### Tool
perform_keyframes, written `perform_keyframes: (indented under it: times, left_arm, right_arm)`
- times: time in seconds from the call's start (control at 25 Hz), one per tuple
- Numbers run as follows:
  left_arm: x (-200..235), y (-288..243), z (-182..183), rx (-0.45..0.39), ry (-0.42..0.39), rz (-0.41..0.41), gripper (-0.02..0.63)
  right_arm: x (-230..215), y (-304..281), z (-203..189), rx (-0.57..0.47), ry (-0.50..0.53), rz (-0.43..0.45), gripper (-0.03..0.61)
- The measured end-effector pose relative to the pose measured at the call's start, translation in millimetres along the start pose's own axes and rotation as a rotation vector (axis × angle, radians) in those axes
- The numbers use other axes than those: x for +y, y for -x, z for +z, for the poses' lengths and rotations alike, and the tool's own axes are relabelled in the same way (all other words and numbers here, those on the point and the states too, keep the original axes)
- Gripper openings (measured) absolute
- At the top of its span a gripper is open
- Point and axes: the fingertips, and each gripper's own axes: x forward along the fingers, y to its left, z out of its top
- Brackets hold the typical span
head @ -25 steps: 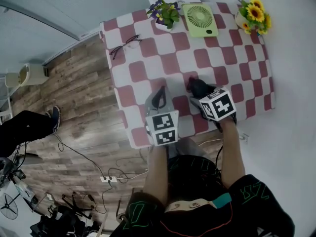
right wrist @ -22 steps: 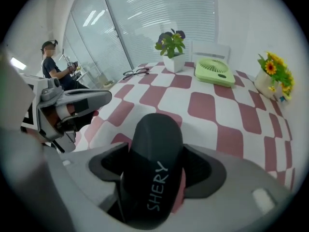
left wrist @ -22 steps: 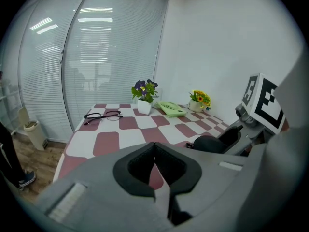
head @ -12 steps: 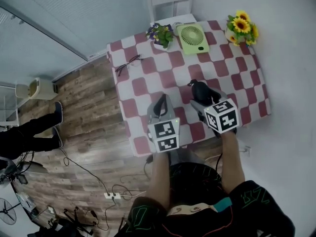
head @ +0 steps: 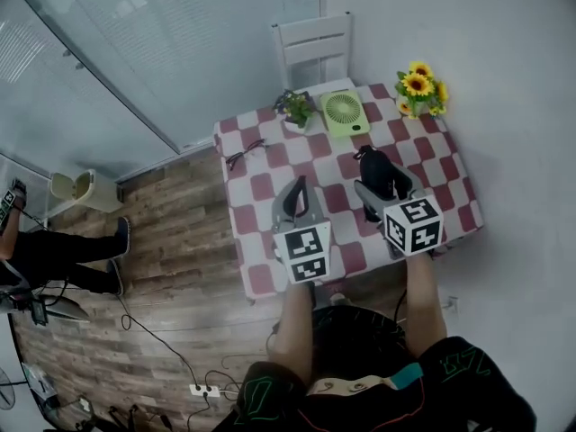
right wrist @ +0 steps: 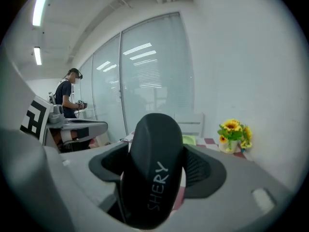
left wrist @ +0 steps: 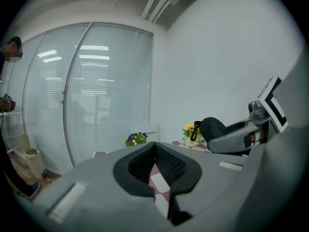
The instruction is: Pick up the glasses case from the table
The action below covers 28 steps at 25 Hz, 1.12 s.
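The black glasses case [head: 373, 167] hangs above the red-and-white checked table [head: 255, 241], with my right gripper [head: 378, 184] shut on it. In the right gripper view the case [right wrist: 154, 168] stands upright between the dark pads [right wrist: 205, 170] and fills the gap; it has pale lettering on its side. My left gripper [head: 296, 192] hovers over the table's near left part, shut with nothing in it. In the left gripper view its pads [left wrist: 169, 163] meet at the tips, and the case [left wrist: 215, 128] shows off to the right.
Eyeglasses [head: 245, 153] lie at the table's far left. A purple flower pot [head: 296, 108], a green fan [head: 343, 112] and sunflowers [head: 418, 88] line the far edge. A white chair [head: 313, 48] stands behind. A person's legs [head: 54, 250] and a bin [head: 76, 187] are on the floor at left.
The head view has pulled back and up, so the table looks smaller. Both grippers have risen, and the case stays in the right gripper, now off the cloth.
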Motion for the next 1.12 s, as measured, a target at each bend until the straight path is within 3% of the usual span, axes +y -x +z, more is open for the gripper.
perform_keyframes:
  times: [0.48, 1.12]
  left_arm:
    - [-4.7, 10.6, 90.7, -0.211, -0.053, 0.029, 0.009]
    - [-2.1, -5.1, 114.7, -0.247, -0.081, 0.034, 0.009]
  right_arm:
    - [-40.3, 58.9, 90.4, -0.356, 0.026, -0.128, 0.350]
    - [-49.8, 58.9, 118.3, -0.424, 0.081, -0.136, 0.350]
